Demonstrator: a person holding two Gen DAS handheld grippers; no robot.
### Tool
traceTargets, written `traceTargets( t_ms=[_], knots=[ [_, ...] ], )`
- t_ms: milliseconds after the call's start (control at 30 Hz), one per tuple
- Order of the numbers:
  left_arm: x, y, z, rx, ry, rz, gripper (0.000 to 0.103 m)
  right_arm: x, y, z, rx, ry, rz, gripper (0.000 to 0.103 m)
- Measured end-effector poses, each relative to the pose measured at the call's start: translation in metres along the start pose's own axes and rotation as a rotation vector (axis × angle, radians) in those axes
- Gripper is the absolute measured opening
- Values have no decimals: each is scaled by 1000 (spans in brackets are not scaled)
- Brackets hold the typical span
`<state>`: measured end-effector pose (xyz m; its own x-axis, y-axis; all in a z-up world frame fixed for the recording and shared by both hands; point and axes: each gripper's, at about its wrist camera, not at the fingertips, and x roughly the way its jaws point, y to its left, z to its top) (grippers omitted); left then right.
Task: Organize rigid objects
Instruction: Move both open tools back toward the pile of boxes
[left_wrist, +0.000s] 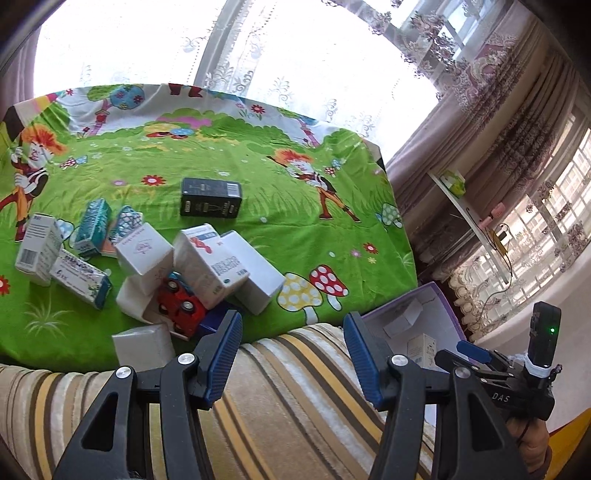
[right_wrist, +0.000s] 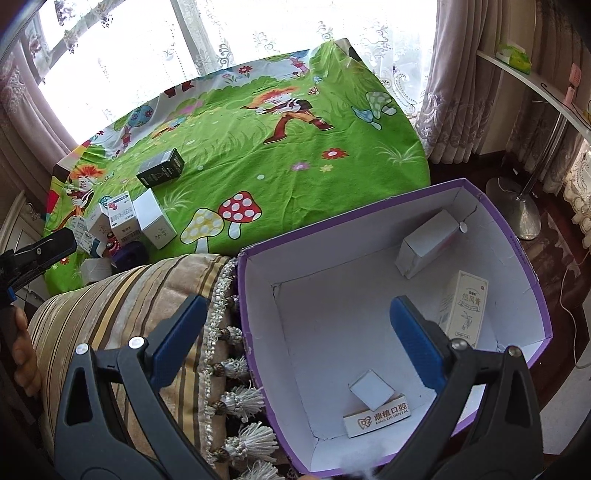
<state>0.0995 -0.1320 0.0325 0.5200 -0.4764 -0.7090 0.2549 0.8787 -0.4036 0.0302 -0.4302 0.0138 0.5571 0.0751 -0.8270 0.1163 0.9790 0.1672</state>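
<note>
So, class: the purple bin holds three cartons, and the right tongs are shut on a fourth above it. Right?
Not quite. The right tongs are open and empty above the purple bin, as the right wrist view shows. Three cartons in it is correct.

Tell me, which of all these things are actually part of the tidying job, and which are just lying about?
Part of the job:
- purple box with three small cartons inside
- pile of cartons on the green sheet
- black carton
- red toy car
- both grippers, open and empty

Just lying about:
- striped cushion
- curtains
- shelf
</note>
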Motion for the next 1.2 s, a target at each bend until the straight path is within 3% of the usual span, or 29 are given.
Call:
traceTargets(
  t_ms=[300,567,700,900,1200],
  knots=[
    [-8,43,12,-100,-23,63,58,4,29,14,-65,-6,34,100],
    [-7,68,23,-142,5,105,58,9,63,31,-145,-10,74,100],
    [1,70,28,-71,52,156,67,12,84,39,-196,-7,104,100],
    [13,76,38,100,113,231,68,23,115,47,-274,17,151,100],
    [36,83,49,264,168,251,68,47,163,58,-398,73,216,100]
  ],
)
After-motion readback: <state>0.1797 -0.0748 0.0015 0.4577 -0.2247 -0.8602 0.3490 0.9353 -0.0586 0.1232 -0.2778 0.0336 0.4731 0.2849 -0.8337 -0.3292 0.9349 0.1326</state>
